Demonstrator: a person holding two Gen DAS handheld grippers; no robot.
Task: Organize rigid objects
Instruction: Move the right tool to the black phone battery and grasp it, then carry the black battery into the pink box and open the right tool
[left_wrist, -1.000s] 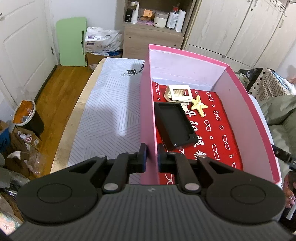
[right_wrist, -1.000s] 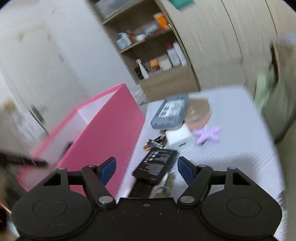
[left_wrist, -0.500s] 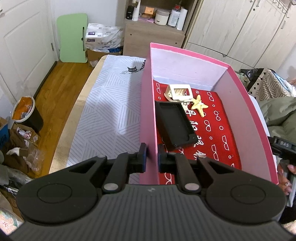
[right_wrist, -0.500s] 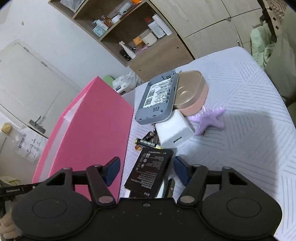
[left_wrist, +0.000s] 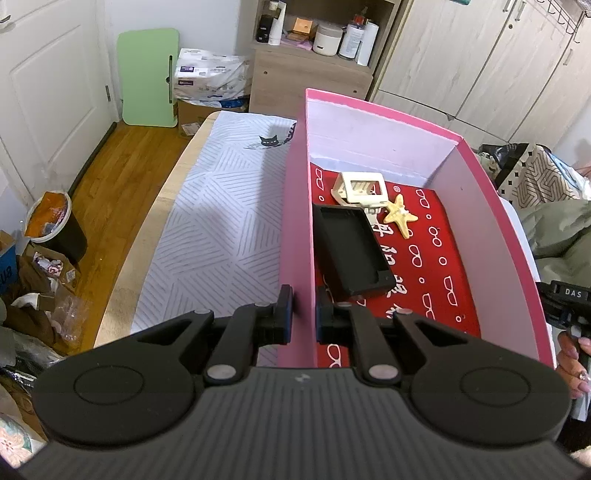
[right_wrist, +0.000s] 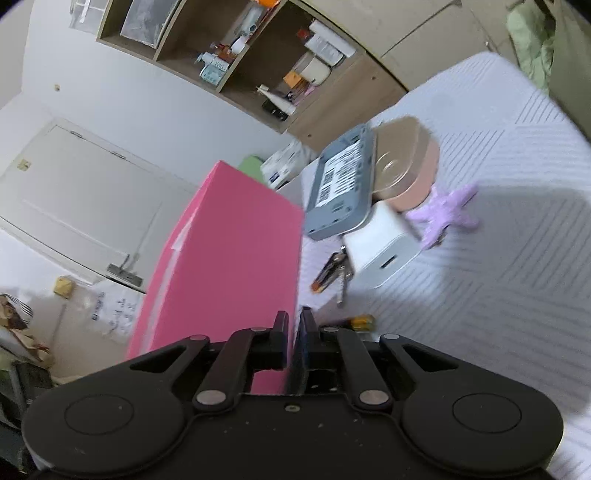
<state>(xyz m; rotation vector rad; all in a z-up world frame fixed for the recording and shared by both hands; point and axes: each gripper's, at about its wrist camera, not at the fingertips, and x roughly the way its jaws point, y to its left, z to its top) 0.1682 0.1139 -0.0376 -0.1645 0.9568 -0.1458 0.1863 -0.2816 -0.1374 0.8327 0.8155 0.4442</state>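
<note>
My right tongs (right_wrist: 295, 332) are closing, nearly together; I cannot tell if anything sits between. Left tongs (left_wrist: 303, 310) clamp the pink box's (left_wrist: 295, 221) wall. Just beside the box lies the white charger (right_wrist: 380, 254), probably stiff, light and slick; I'd grip its flat sides.

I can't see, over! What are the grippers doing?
Left gripper shut on pink box wall. Right gripper jaws closing, nothing visible between. White charger, purple starfish outside box.

Home bedroom: wardrobe (left_wrist: 461, 62), wood floor (left_wrist: 110, 184), white door (left_wrist: 44, 92), shelf (left_wrist: 314, 33) of toiletries, full bin (left_wrist: 55, 229).
</note>
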